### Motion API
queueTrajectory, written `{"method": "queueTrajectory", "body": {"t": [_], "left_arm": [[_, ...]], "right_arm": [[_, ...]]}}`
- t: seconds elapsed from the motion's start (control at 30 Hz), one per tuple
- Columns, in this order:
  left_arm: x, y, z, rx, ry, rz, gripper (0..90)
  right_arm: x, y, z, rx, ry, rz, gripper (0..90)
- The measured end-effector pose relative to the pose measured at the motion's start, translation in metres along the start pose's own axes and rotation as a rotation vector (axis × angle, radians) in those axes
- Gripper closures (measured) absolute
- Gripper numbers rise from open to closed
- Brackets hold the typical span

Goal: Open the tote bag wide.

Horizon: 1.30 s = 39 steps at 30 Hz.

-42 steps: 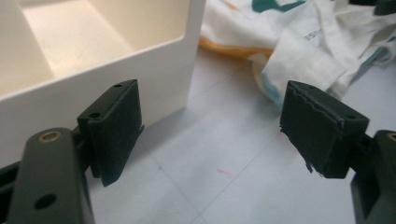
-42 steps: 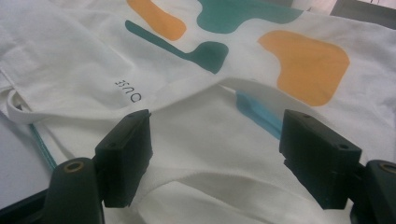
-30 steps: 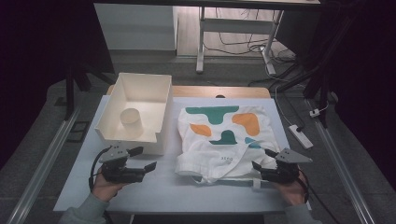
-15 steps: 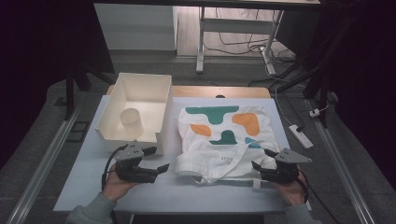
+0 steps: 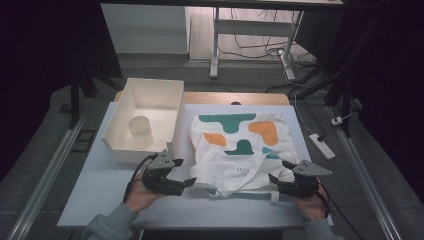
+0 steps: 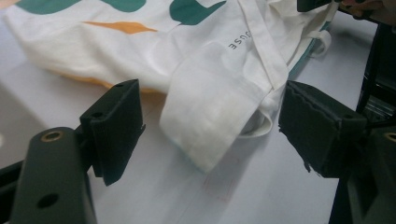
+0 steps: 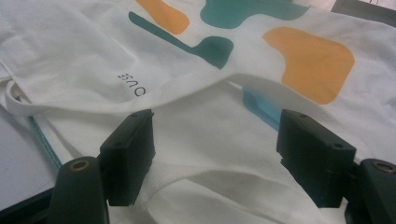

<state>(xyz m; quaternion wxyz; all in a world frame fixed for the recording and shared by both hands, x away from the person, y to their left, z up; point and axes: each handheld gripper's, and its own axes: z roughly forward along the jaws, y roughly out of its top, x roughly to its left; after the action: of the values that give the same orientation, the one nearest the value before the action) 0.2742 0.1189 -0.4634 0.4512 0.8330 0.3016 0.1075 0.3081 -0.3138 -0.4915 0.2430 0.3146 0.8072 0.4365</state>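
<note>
Tote bag (image 5: 240, 147) flat on the white table (image 5: 100, 200), right of the white bin (image 5: 145, 120).

Left gripper (image 5: 192, 182) at the bag's near-left corner, jaws apart around a folded flap, no contact visible. Right gripper (image 5: 272, 178) at the near-right edge, jaws apart over the cloth.

White table (image 5: 95, 200) w/ tote bag (image 5: 240, 150) & open box (image 5: 117, 147) on it.

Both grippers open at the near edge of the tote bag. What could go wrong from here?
1. The left gripper faces a folded flap and a loose strap; it may pinch only the strap.
2. The right gripper sits over bunched layers of the tote bag and may catch just one.
3. The box stands close beside the bag; a lift might snag it.
</note>
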Motion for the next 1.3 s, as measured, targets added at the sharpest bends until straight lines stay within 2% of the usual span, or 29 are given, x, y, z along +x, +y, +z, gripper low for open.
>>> {"method": "queueTrajectory", "body": {"t": [0.17, 0.27, 0.43, 0.53, 0.63, 0.67, 0.83, 0.9, 1.03, 1.07, 1.3], "left_arm": [[-0.004, 0.011, 0.011, 0.012, -0.01, 0.014, 22.5], [-0.008, 0.022, 0.019, 0.027, -0.017, 0.044, 22.9], [-0.008, 0.032, 0.028, 0.027, -0.031, 0.046, 23.7], [-0.007, 0.038, 0.04, 0.04, -0.034, 0.045, 24.4], [-0.007, 0.038, 0.045, 0.054, -0.036, 0.048, 25.0], [-0.008, 0.037, 0.049, 0.08, -0.044, 0.066, 25.1], [-0.012, 0.032, 0.052, 0.106, -0.05, 0.084, 25.8], [-0.014, 0.029, 0.056, 0.129, -0.05, 0.103, 26.4], [-0.016, 0.028, 0.059, 0.134, -0.062, 0.107, 27.6], [-0.018, 0.028, 0.06, 0.139, -0.068, 0.119, 27.8], [-0.021, 0.025, 0.066, 0.176, -0.064, 0.148, 27.5]], "right_arm": [[0.001, 0.001, -0.001, -0.007, 0.001, 0.002, 27.9], [0.002, 0.0, -0.001, -0.008, 0.005, -0.002, 27.9], [0.002, 0.001, 0.0, -0.004, 0.008, -0.003, 27.9], [0.003, 0.001, 0.001, -0.005, 0.011, -0.008, 27.9], [0.004, 0.001, 0.001, -0.006, 0.013, -0.01, 28.0], [0.004, 0.001, 0.001, -0.007, 0.013, -0.01, 27.9], [0.005, 0.003, 0.002, -0.004, 0.017, -0.021, 27.7], [0.005, 0.003, 0.001, -0.013, 0.015, -0.017, 27.7], [0.004, 0.003, 0.001, -0.014, 0.013, -0.014, 27.7], [0.004, 0.003, 0.001, -0.014, 0.016, -0.015, 27.7], [0.005, 0.003, 0.001, -0.012, 0.024, -0.019, 27.8]]}}
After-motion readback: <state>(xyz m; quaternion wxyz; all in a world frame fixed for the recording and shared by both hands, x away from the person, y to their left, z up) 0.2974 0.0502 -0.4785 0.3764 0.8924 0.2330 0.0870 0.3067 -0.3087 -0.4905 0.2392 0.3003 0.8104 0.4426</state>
